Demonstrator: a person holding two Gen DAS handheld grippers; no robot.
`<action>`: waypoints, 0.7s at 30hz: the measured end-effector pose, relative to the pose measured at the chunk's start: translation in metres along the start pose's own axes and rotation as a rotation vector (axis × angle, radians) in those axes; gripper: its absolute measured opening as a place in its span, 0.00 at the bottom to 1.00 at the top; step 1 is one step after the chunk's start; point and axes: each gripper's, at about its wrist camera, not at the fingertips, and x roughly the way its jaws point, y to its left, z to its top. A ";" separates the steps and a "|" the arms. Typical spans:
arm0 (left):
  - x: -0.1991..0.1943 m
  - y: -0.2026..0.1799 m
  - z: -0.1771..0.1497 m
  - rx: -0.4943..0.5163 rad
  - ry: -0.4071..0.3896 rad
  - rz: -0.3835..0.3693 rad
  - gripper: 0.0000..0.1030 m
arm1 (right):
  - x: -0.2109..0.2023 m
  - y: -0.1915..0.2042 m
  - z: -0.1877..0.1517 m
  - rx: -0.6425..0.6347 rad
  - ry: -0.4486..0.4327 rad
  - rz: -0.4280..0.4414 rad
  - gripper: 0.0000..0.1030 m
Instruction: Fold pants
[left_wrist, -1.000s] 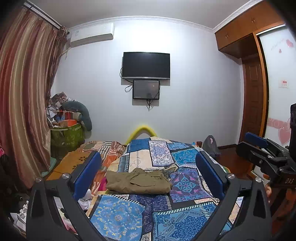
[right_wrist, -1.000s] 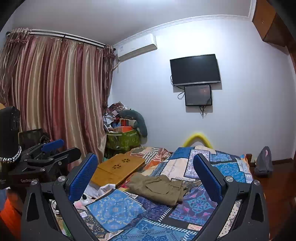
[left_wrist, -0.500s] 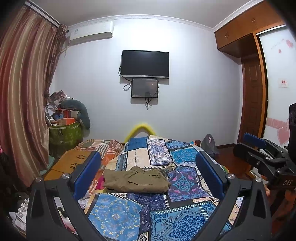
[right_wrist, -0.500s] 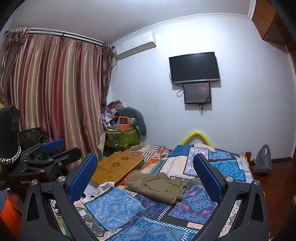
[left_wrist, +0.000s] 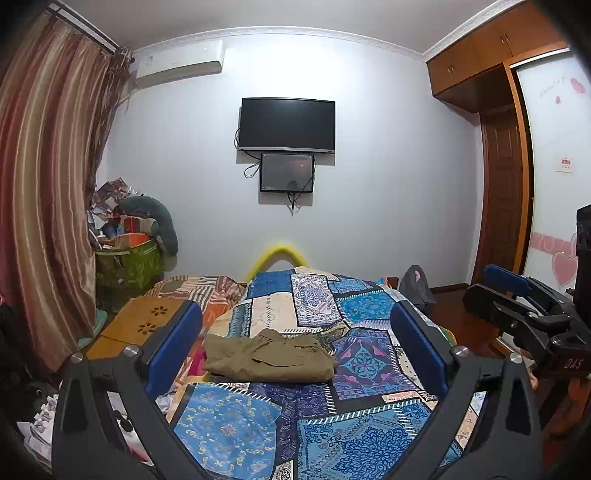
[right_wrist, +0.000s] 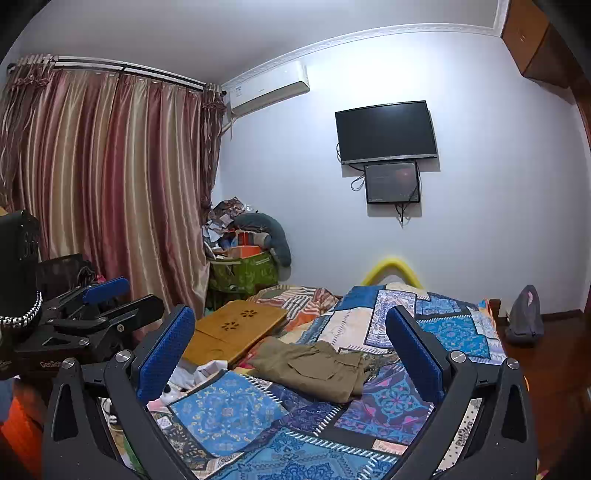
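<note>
Both wrist views look down the bed (left_wrist: 369, 424) from its near end, sharing the television (right_wrist: 386, 131) wall.

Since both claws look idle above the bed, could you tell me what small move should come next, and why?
Probably nothing more than a check: the pants already lie as a compact folded bundle on the patchwork quilt. The left claw and right claw are both open, empty and held well back from it. If anything, I would lower one claw to flatten the rumpled far edge.

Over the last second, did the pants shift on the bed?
No. The pants lie on the same quilt patches beside the wooden tray; only the cameras drifted slightly. Neither claw touches them.
</note>
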 end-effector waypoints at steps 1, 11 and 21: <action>0.001 0.000 0.000 -0.001 0.001 -0.001 1.00 | 0.000 0.000 0.000 0.002 0.000 -0.001 1.00; 0.004 0.002 -0.001 -0.010 0.008 -0.006 1.00 | 0.001 -0.002 0.000 0.007 0.004 -0.003 1.00; 0.007 0.005 -0.003 -0.021 0.022 -0.007 1.00 | 0.001 -0.004 -0.001 0.011 0.004 -0.001 1.00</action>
